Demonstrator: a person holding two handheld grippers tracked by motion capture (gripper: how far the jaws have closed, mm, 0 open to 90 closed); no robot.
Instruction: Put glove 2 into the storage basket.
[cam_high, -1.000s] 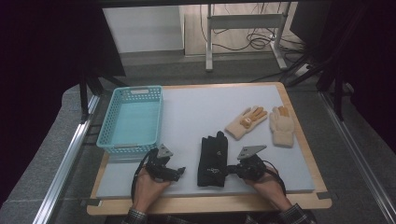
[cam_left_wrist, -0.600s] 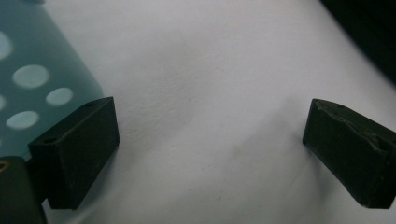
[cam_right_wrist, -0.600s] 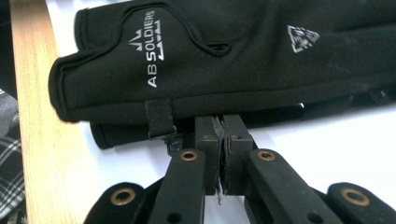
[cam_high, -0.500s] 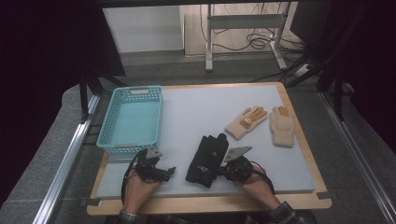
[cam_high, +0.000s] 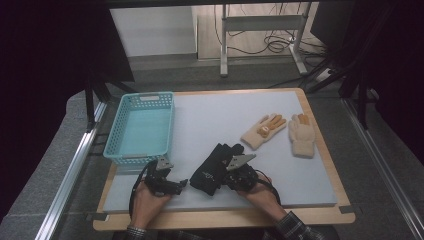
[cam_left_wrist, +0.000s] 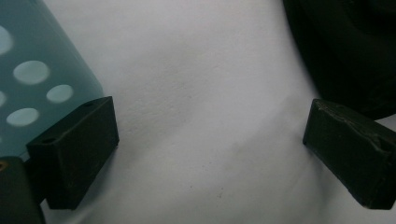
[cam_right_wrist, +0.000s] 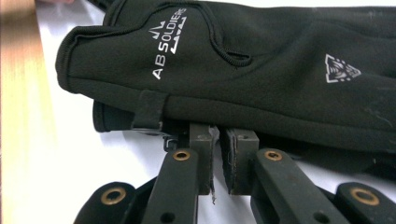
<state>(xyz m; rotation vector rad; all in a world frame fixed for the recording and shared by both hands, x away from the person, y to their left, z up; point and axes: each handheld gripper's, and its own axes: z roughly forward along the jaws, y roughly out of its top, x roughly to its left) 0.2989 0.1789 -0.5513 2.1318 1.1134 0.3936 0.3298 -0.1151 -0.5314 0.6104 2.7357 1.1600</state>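
A pair of black gloves (cam_high: 212, 167) lies stacked near the front of the white mat; the top one is printed "AB SOLDIERS" (cam_right_wrist: 261, 70). My right gripper (cam_high: 228, 179) is at the right edge of the gloves. Its jaws are pressed nearly together on the glove hem in the right gripper view (cam_right_wrist: 219, 135). My left gripper (cam_high: 176, 186) rests low on the mat, left of the gloves. In the left gripper view it (cam_left_wrist: 210, 149) stands open over bare mat, with the teal basket (cam_left_wrist: 32, 70) on one side and the black glove (cam_left_wrist: 345, 46) on the other.
The teal basket (cam_high: 170, 125) stands at the left of the mat. Two tan knitted gloves (cam_high: 262, 131) (cam_high: 301, 135) lie at the right. The mat (cam_high: 215, 117) sits on a wooden board whose front edge (cam_high: 225, 217) runs under the person's hands.
The right gripper and the black gloves have shifted left and a little toward the front. The left hand has slid slightly left, nearer the basket's front corner.
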